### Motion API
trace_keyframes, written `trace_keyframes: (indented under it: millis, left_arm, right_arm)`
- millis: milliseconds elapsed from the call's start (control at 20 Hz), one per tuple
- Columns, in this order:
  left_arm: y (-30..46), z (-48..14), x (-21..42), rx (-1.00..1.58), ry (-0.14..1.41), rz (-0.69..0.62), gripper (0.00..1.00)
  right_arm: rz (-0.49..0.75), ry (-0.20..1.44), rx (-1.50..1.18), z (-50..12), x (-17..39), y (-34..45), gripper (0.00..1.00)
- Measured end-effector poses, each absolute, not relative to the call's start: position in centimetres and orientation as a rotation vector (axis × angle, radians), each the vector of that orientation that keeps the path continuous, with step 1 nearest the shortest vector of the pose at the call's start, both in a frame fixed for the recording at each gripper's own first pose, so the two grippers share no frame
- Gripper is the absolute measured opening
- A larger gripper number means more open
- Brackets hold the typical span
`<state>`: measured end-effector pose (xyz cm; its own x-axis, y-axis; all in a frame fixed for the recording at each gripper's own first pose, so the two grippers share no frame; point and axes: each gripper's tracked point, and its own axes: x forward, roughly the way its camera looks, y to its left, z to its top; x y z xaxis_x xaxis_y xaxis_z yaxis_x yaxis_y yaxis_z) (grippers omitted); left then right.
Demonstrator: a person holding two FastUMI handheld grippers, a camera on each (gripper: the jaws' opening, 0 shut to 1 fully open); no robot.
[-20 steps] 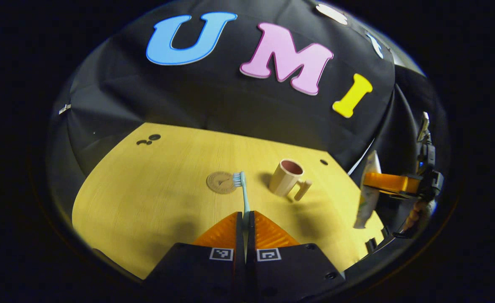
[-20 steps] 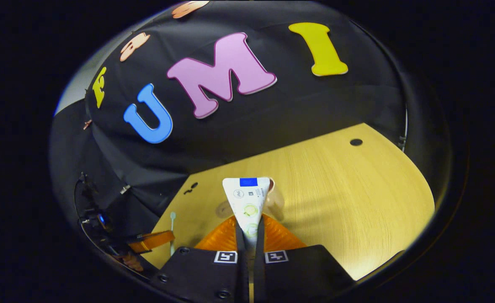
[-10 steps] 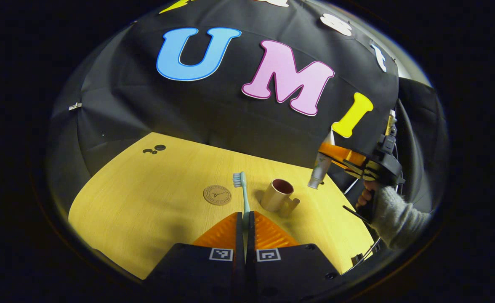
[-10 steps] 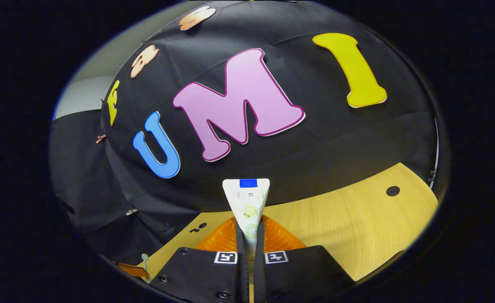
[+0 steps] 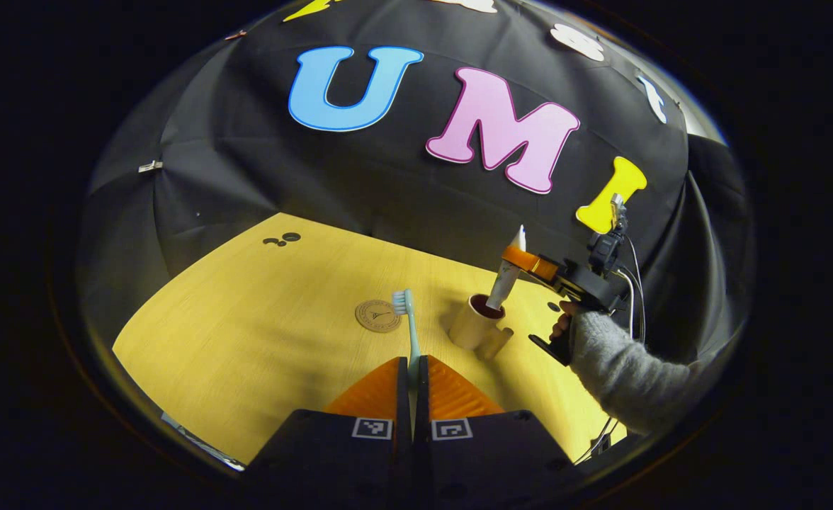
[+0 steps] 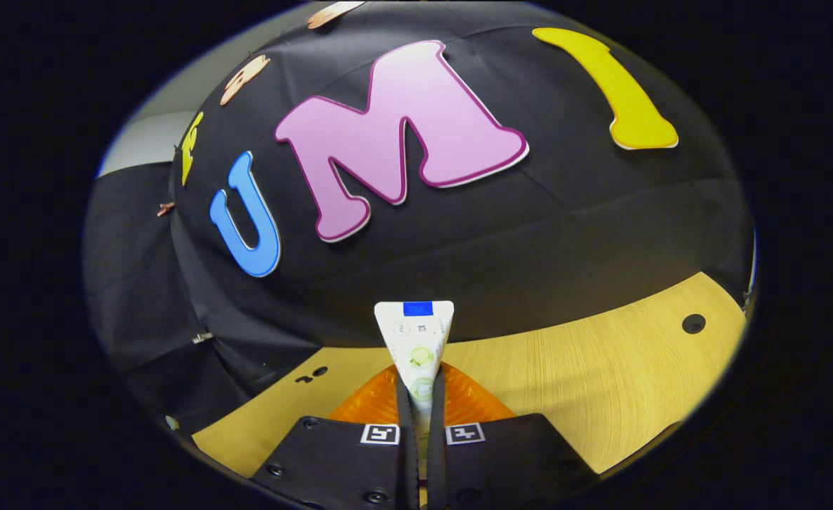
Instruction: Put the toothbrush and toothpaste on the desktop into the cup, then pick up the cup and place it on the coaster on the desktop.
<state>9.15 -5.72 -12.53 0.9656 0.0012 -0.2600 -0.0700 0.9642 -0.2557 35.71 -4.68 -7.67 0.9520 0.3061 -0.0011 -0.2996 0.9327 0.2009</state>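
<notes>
One cup [image 5: 472,324], one coaster [image 5: 378,316], one toothbrush [image 5: 410,330], one toothpaste [image 6: 416,342]. Left gripper [image 5: 414,368] clamps toothbrush. Right gripper [image 6: 422,388] pinches toothpaste, its lower end in the cup

toothpaste [image 5: 505,280] and right gripper [image 5: 523,261] block the cup [image 5: 474,322] mouth from above.

Left gripper view looks forward and down from above the near desktop [image 5: 261,340] toward the booth wall, right gripper view sits higher and closer to that wall, tilted up; both share wall and desktop [image 6: 586,382].
</notes>
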Motion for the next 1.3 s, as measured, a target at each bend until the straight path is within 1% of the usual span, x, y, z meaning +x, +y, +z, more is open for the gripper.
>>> trace_keyframes:
  millis: [300, 700, 750, 1000, 1200, 1250, 1300]
  left_arm:
    - [-5.6, -12.9, 9.0, -0.267, 0.263, 0.076, 0.06]
    - [-5.3, -12.7, 9.2, -0.269, 0.251, 0.095, 0.06]
    - [-5.4, -12.8, 9.3, -0.27, 0.249, 0.095, 0.06]
    - [-5.3, -12.3, 9.8, -0.268, 0.242, 0.093, 0.06]
    - [-5.2, -12.1, 9.8, -0.273, 0.232, 0.091, 0.06]
    - [-5.2, -12.0, 10.0, -0.275, 0.229, 0.087, 0.06]
    - [-5.3, -11.7, 10.1, -0.276, 0.224, 0.081, 0.06]
  right_arm:
    - [0.303, 0.095, 0.116, -11.4, 36.6, -4.6, 0.08]
    - [0.3, 0.123, 0.105, -12.8, 36.4, -4.2, 0.12]
    - [0.3, 0.126, 0.107, -12.8, 36.4, -4.2, 0.14]
    - [0.304, 0.148, 0.114, -13.7, 35.6, -4.1, 0.18]
    - [0.286, 0.16, 0.089, -14.4, 34.6, -4.4, 0.28]
    - [0.279, 0.155, 0.094, -14.3, 34.5, -4.4, 0.29]
    - [0.269, 0.156, 0.095, -14.3, 34.4, -4.6, 0.35]
